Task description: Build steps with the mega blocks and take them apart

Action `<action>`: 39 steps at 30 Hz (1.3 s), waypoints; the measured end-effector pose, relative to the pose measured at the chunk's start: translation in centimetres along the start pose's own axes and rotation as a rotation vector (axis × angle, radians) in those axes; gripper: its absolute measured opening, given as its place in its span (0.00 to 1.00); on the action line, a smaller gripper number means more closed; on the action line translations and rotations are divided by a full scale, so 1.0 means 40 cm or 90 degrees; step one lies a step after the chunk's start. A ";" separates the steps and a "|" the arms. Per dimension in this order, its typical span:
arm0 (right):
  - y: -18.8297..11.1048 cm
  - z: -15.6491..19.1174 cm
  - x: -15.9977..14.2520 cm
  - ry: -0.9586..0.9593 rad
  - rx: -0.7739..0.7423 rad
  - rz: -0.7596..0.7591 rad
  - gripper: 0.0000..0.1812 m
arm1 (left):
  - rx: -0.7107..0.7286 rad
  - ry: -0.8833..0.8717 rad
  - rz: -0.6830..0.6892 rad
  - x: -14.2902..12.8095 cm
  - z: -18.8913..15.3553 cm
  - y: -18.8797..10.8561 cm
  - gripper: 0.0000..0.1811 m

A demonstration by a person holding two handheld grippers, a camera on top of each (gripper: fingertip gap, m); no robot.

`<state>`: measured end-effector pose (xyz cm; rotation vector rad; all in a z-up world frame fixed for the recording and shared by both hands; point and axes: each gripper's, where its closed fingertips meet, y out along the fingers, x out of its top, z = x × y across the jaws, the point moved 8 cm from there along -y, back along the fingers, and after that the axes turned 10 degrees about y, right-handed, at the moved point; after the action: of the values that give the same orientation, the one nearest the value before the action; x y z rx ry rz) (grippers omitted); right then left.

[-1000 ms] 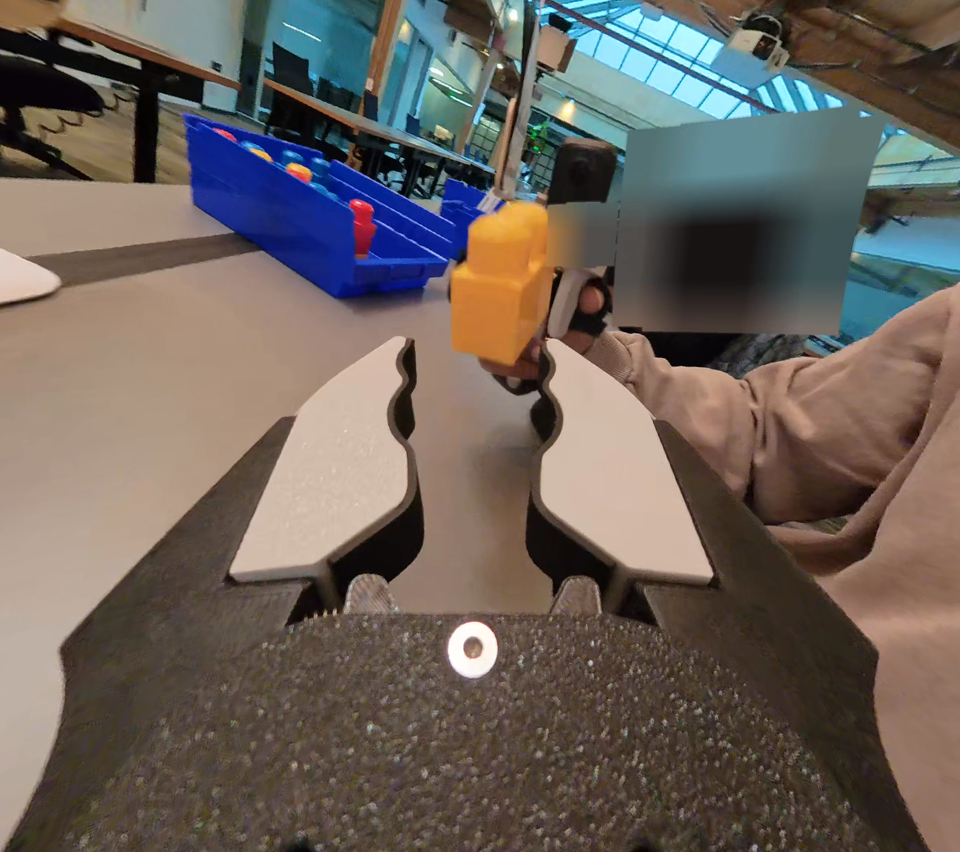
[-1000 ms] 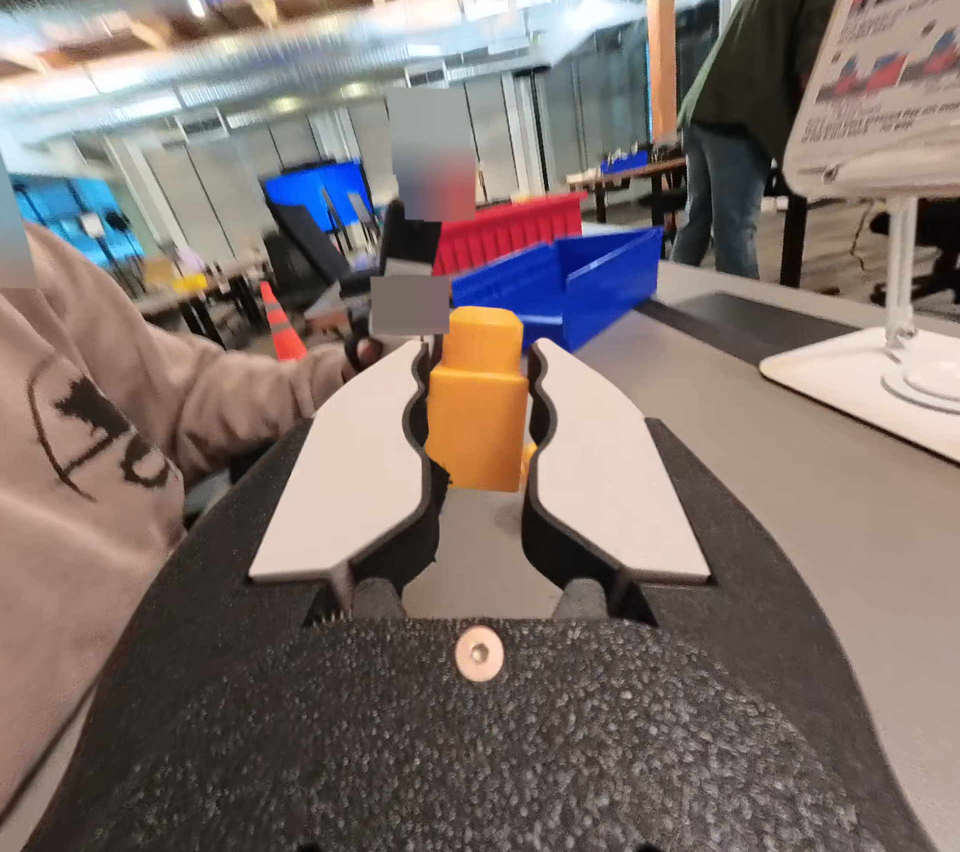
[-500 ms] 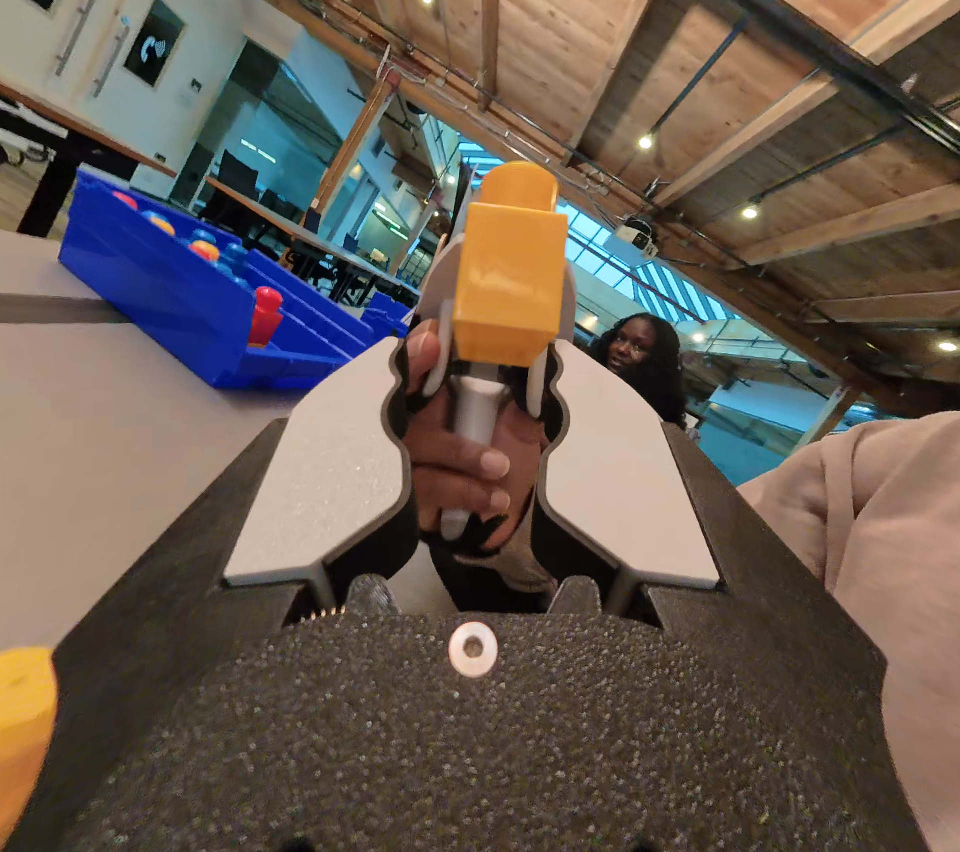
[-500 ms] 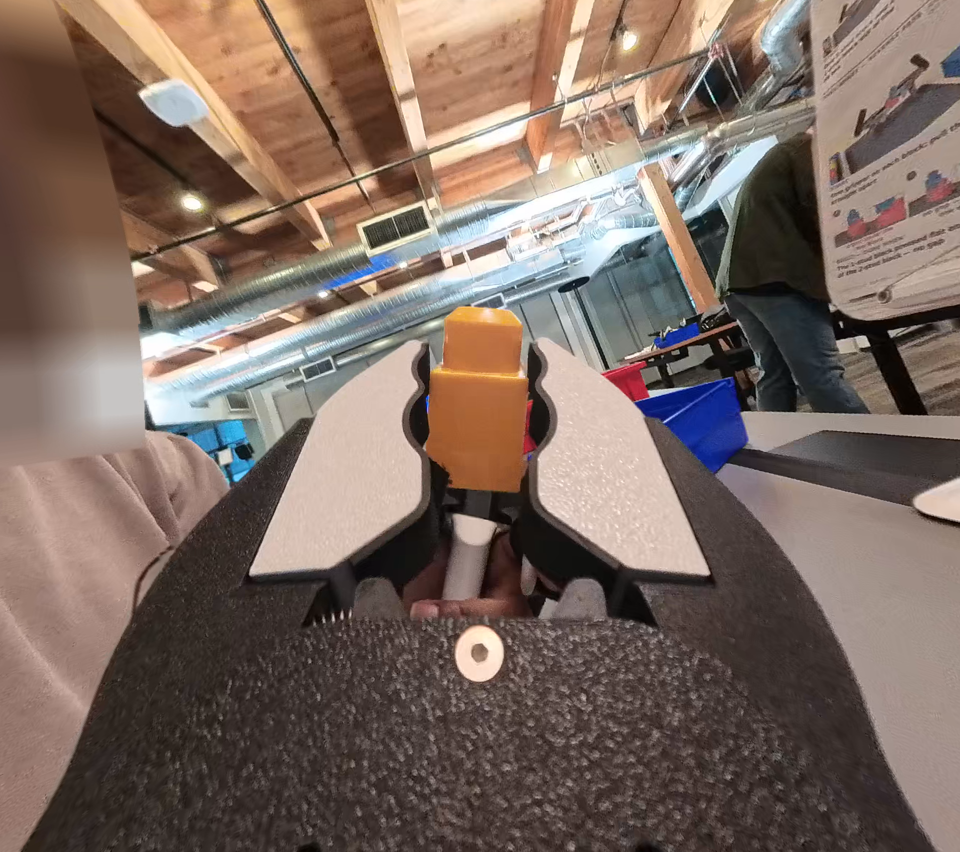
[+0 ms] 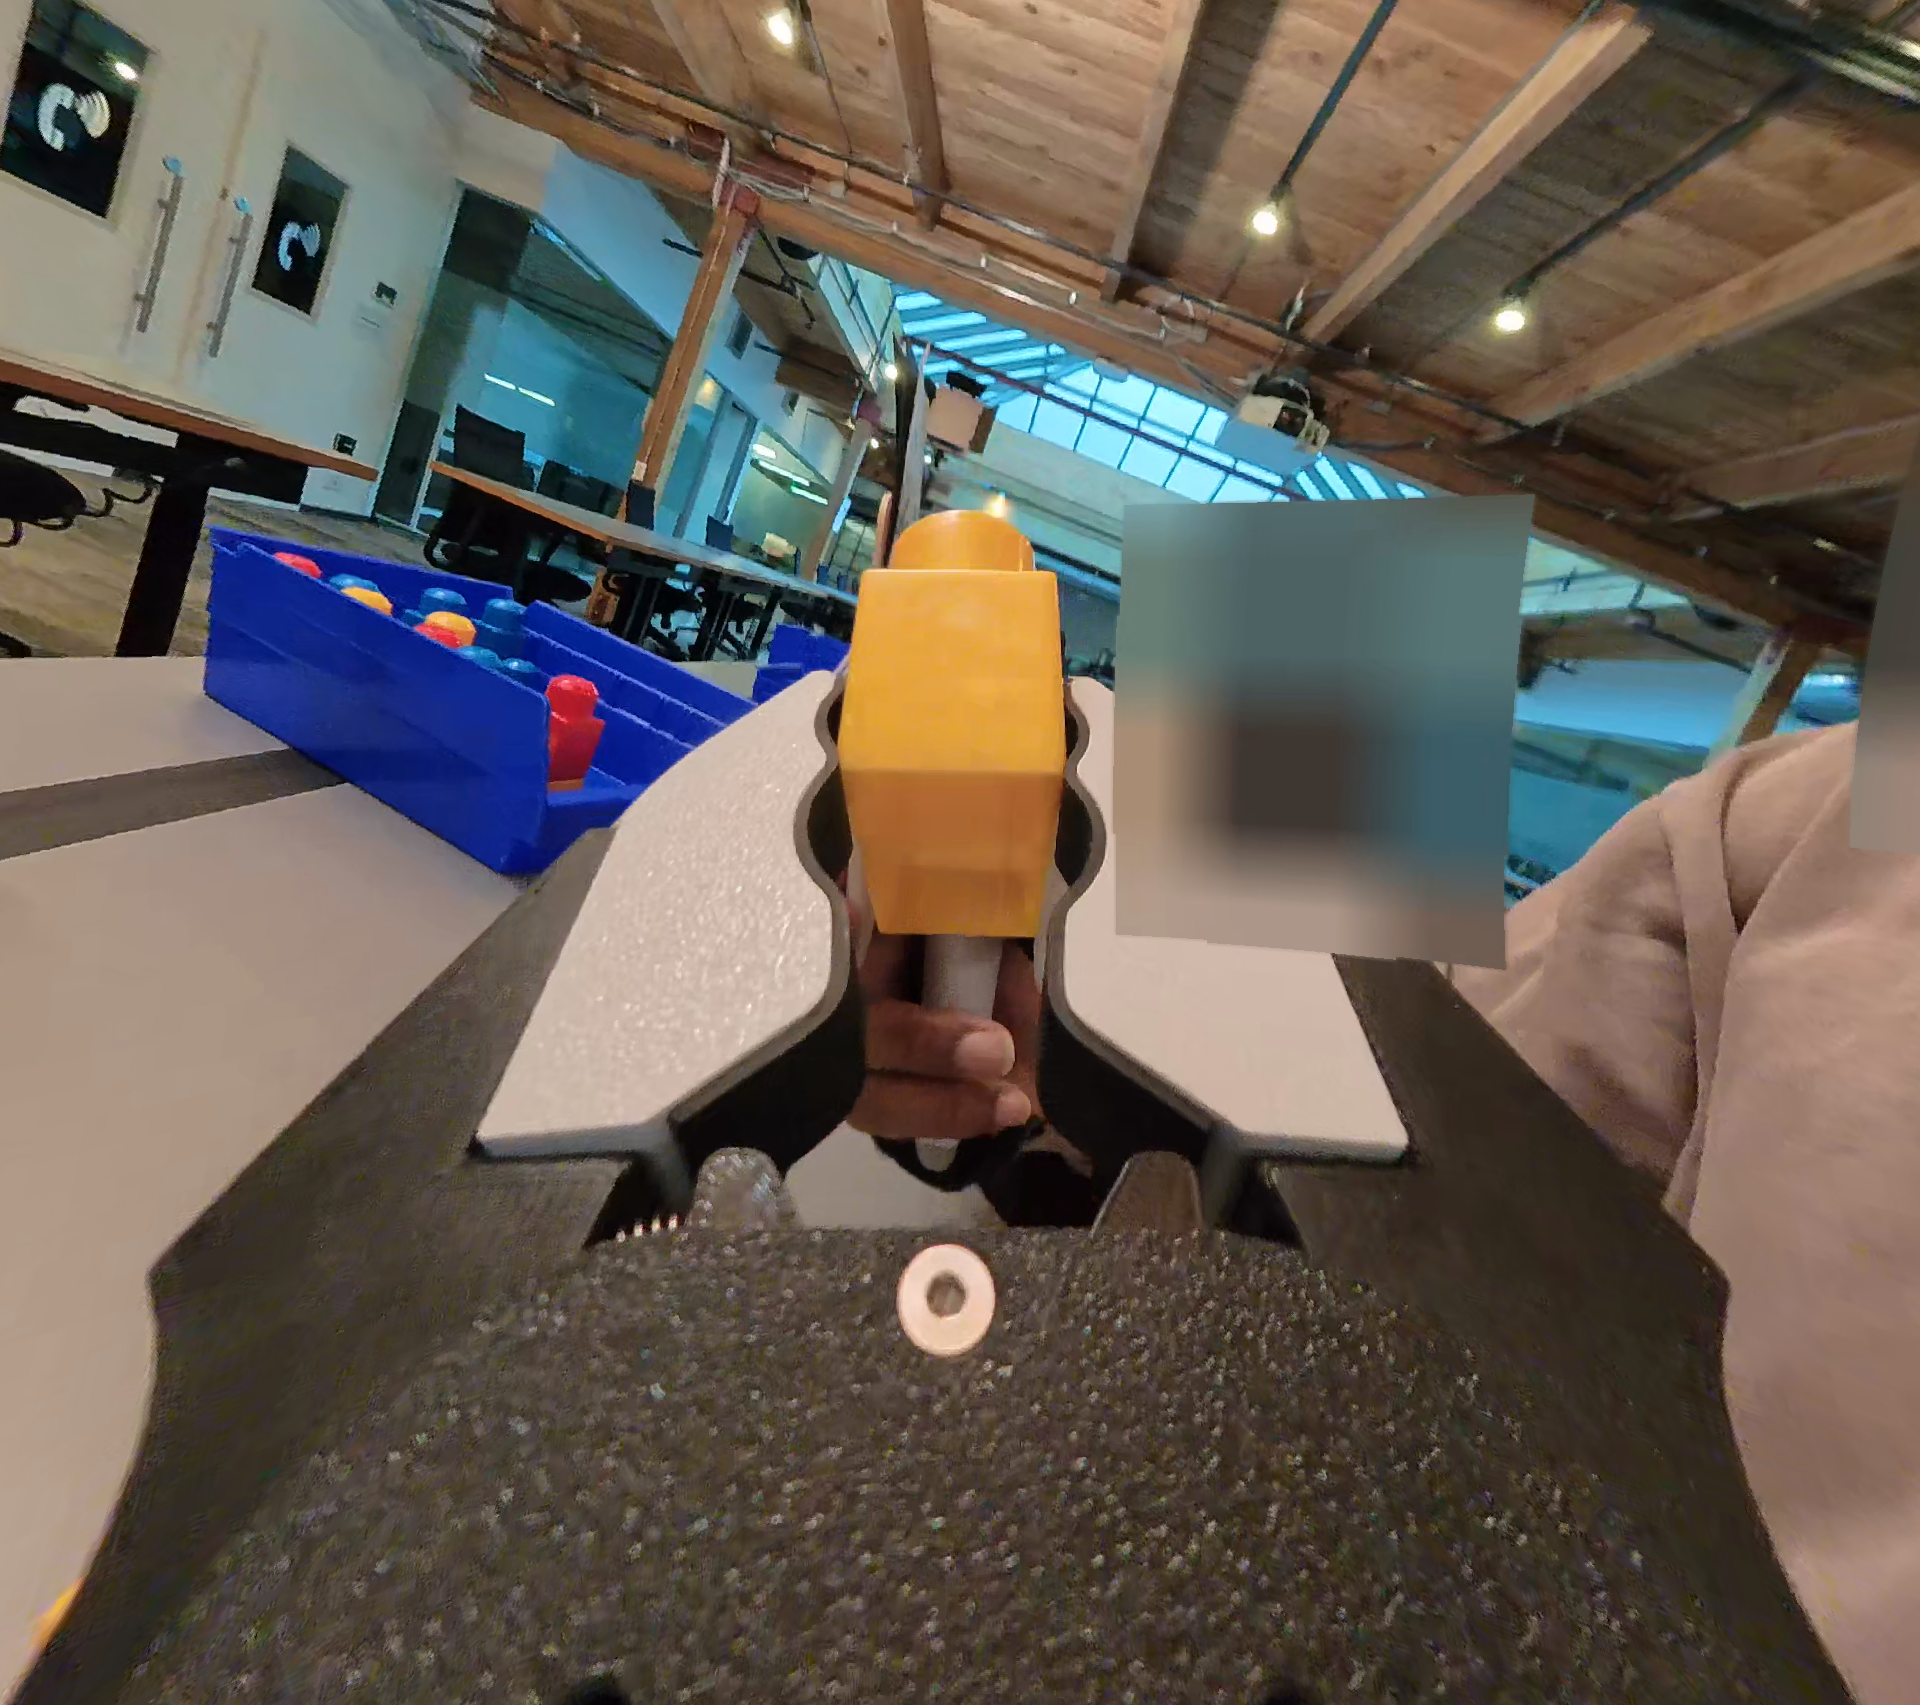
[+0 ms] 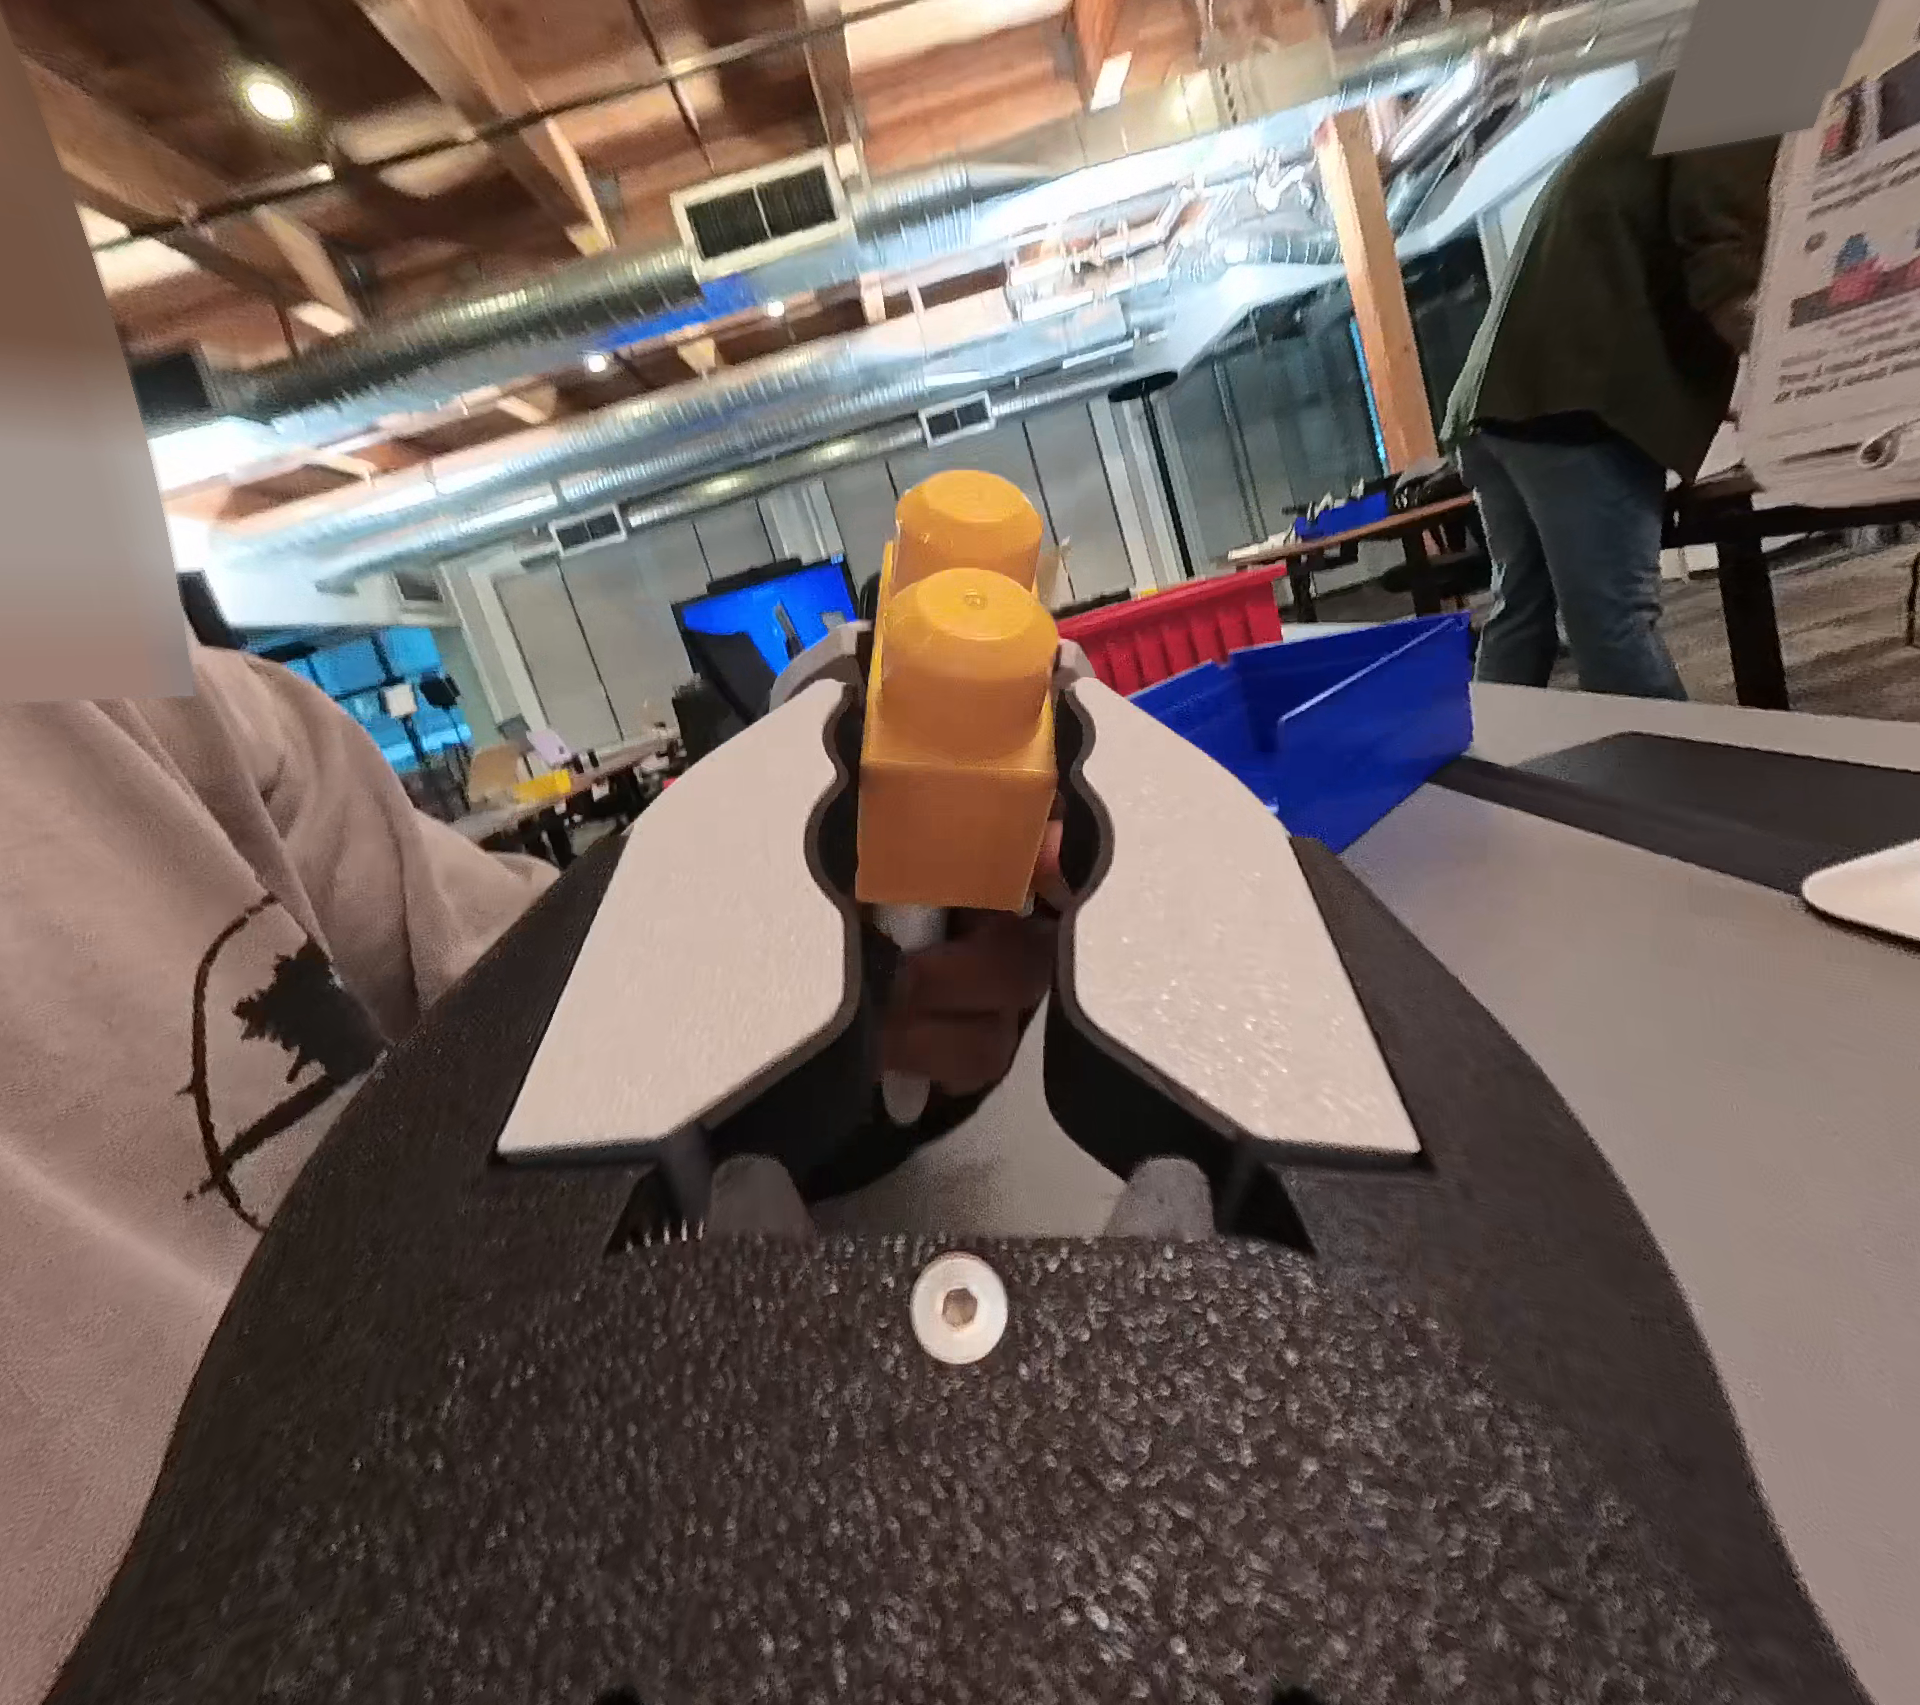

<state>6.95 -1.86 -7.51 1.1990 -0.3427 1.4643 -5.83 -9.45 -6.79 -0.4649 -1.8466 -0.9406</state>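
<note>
Both tongs face each other close in, the orange block filling the gap between their tips; grey surface lies bare left of the left tongs up to the blue bin; right of the right tongs, bare surface runs to another blue bin and a white stand base.

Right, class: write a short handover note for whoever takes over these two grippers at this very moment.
Left gripper: shut on the orange block, held above the table.
Right gripper: apparently shut on it from the opposite side.
Other blocks lie in the blue bin on the table.
Done: no steps in view.
Left: build the steps, then take them apart.
</note>
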 end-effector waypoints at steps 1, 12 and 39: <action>0.002 0.000 -0.006 -0.002 -0.001 0.014 0.20 | -0.003 0.004 0.009 0.003 0.001 -0.004 0.20; 0.011 -0.007 -0.019 -0.016 -0.022 0.123 0.25 | -0.007 0.072 0.074 0.070 0.019 -0.070 0.20; 0.123 -0.228 -0.170 -0.254 -0.216 0.829 0.20 | 0.058 0.134 0.223 0.088 0.123 -0.230 0.20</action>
<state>-2.81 -0.19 -14.97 0.9613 -1.8159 2.0587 -16.47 -11.74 -8.48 -0.5874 -1.5471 -0.6380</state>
